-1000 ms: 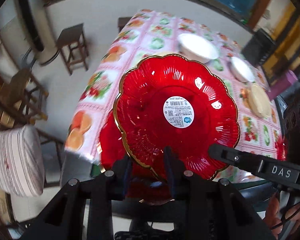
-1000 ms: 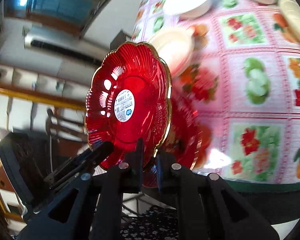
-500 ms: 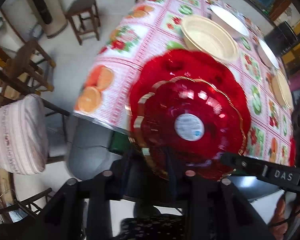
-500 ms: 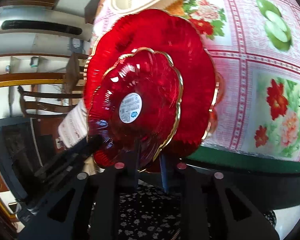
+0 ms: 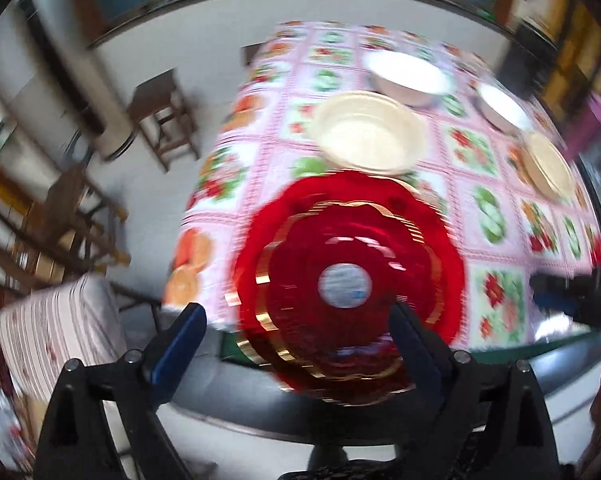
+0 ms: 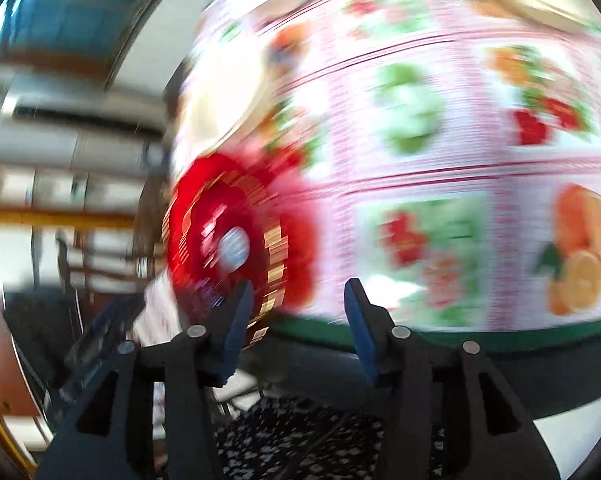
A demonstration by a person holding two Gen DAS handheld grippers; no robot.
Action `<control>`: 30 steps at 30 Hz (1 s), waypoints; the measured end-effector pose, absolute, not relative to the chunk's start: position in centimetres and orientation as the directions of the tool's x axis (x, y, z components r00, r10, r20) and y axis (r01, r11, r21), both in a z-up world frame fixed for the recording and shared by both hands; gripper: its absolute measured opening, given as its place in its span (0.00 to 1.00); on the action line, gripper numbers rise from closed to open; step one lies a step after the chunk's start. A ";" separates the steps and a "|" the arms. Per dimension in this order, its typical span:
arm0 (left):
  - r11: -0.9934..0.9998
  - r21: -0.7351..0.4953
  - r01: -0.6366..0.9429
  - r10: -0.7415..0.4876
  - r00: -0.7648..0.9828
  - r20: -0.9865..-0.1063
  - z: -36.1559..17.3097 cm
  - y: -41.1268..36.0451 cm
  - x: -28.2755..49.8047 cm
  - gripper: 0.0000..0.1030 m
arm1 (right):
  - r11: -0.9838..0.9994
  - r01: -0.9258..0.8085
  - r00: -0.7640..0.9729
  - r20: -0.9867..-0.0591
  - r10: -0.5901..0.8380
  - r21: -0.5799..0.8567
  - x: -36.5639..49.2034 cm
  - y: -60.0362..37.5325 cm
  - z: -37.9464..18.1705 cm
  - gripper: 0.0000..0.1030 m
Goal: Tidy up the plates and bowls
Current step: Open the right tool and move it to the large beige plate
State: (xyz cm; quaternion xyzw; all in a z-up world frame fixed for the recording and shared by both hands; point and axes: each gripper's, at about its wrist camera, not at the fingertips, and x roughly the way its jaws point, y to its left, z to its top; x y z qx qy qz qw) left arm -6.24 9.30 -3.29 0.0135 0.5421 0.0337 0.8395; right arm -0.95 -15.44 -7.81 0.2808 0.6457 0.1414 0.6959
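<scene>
Both views are smeared with motion blur, so fine detail is lost. In the left wrist view the left tongs (image 5: 296, 320) are opening, their blue-padded fingers (image 5: 180, 340) spread wide on either side of the near rim of a red plate (image 5: 356, 296) and not pressing on it. This scalloped, gold-edged plate, with a round white sticker at its centre, sits on top of a larger red plate (image 5: 456, 280) at the near corner of the desk (image 5: 496, 216), which wears a pink cloth printed with fruit and flowers; the stack overhangs the desk's edge toward the camera. Just beyond the red stack lies a cream bowl (image 5: 366, 136), behind it a white bowl (image 5: 408, 76), and to the right another white bowl (image 5: 504, 108) and a cream plate (image 5: 550, 166). A wooden stool (image 5: 162, 116) stands on the floor to the left. In the right wrist view the right tongs (image 6: 298, 316) are also opening, nothing between their pads; the red plates lie to the left of them, the left finger (image 6: 236, 320) overlapping the stack's rim in the picture, whether touching cannot be told
</scene>
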 end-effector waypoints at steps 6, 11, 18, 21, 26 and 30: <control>0.985 0.110 0.131 0.049 0.397 -0.916 -3.7 2.8 -4.7 0.92 | 0.733 0.397 0.244 -0.833 0.496 0.552 -2.6 -24.5 -8.9 0.53; 0.968 0.090 0.233 -0.001 0.362 -0.932 -3.8 -2.6 -2.5 0.92 | 0.683 0.465 0.332 -0.826 0.455 0.563 -3.7 -29.7 -8.2 0.53; 0.963 0.043 0.266 -0.039 0.297 -0.954 -4.2 -10.4 3.8 0.93 | 0.648 0.499 0.395 -0.817 0.420 0.575 -2.0 -36.0 -7.8 0.54; 0.965 0.043 0.260 -0.034 0.285 -0.958 -4.2 -13.4 6.8 0.93 | 0.643 0.494 0.417 -0.809 0.415 0.585 -0.4 -38.2 -7.5 0.54; 0.967 0.080 0.243 0.004 0.297 -0.955 -3.9 -17.4 11.4 0.93 | 0.681 0.469 0.446 -0.817 0.366 0.562 3.0 -40.5 -6.3 0.54; 0.969 0.112 0.220 0.043 0.297 -0.954 -4.4 -19.9 14.9 0.93 | 0.678 0.449 0.479 -0.798 0.367 0.582 5.9 -43.1 -5.7 0.54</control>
